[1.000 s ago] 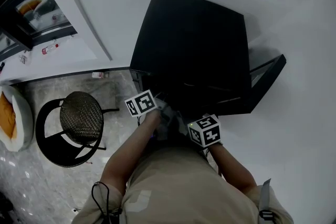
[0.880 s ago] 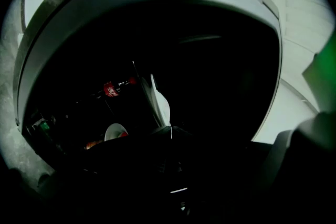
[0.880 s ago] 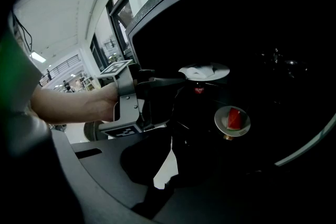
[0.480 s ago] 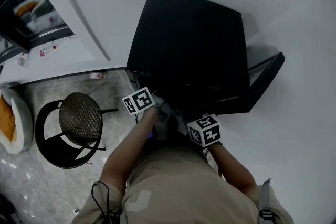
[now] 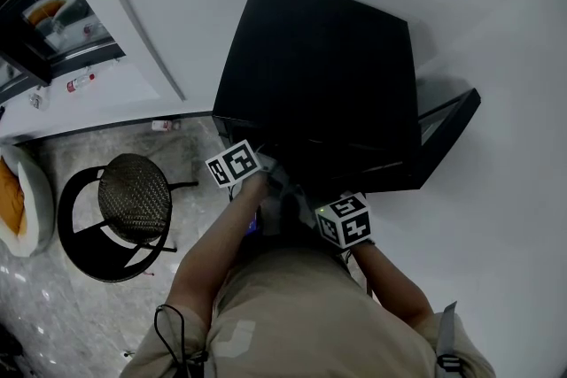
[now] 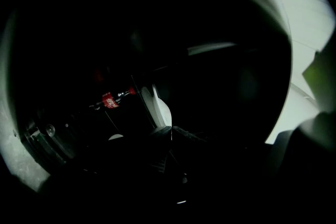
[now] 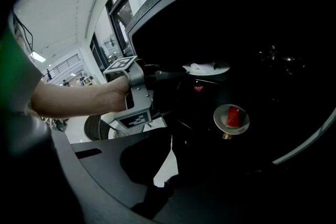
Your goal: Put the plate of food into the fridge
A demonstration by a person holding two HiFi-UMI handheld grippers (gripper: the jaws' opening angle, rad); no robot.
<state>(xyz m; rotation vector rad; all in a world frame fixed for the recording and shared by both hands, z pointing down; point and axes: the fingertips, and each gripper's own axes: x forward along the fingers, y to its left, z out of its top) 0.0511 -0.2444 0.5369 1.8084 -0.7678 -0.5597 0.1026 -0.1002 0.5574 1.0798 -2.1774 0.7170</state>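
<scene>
A white plate with a red slice of watermelon (image 7: 231,118) stands on a shelf inside the black fridge (image 5: 319,75), whose door (image 5: 447,133) hangs open to the right. Higher up is a second plate with something white (image 7: 206,66), and beside it a red-labelled bottle (image 6: 108,100). My left gripper (image 6: 170,131) reaches into the dark interior with its jaws shut and nothing visible between them. Its marker cube (image 5: 235,165) shows at the fridge front. My right gripper (image 7: 171,139) is at the opening, below and to the left of the watermelon plate, jaws shut and empty.
A black round stool (image 5: 133,199) stands on the marble floor left of the fridge. A pet bed with an orange cushion (image 5: 18,199) lies at the far left. A small bottle (image 5: 80,84) lies by the white wall. The open door bounds the right side.
My left gripper's marker cube has edged slightly up toward the fridge. The right gripper and the plate have stayed put.
</scene>
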